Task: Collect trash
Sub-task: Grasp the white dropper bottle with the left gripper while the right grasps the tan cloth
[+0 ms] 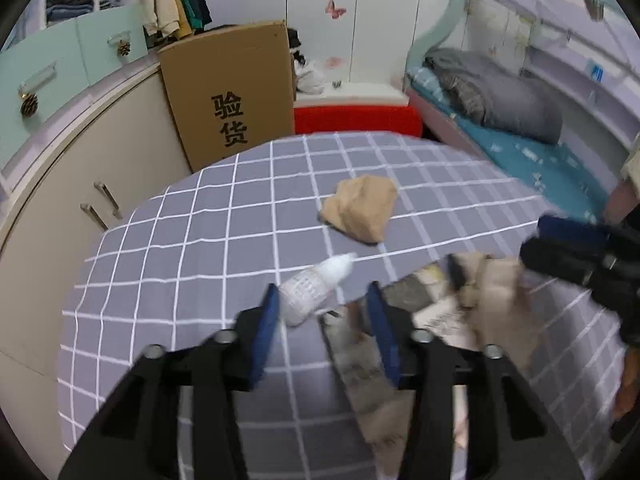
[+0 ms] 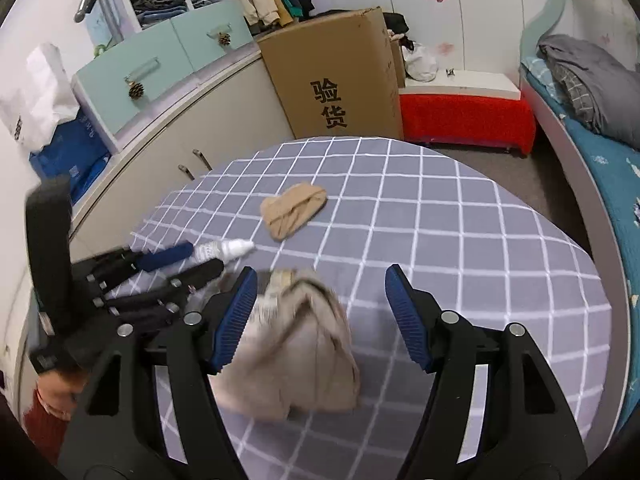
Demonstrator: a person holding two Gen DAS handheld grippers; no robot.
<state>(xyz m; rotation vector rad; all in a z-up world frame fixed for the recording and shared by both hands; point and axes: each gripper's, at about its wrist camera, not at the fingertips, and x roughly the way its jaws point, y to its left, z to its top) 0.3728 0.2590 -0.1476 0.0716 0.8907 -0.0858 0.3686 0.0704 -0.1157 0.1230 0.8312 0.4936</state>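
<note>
A small white dropper bottle (image 1: 316, 286) lies on the grey checked tablecloth (image 1: 192, 280). It sits between the blue pads of my left gripper (image 1: 323, 290), close to the left pad and clear of the right one, so the jaws are open. A crumpled beige bag (image 2: 296, 344) lies between the fingers of my right gripper (image 2: 322, 272), against the left pad only; that gripper is open. The same bag (image 1: 496, 292) rests on blurred printed papers (image 1: 440, 316). A second crumpled tan wad (image 1: 360, 208) lies further back on the cloth.
A tall cardboard box (image 1: 232, 92) stands behind the table beside cream cabinets (image 1: 80, 200). A red-covered bench (image 1: 356, 118) and a bed (image 1: 520, 148) with grey bedding are at the back right. A person's hand (image 2: 52, 392) holds the left gripper (image 2: 204, 258).
</note>
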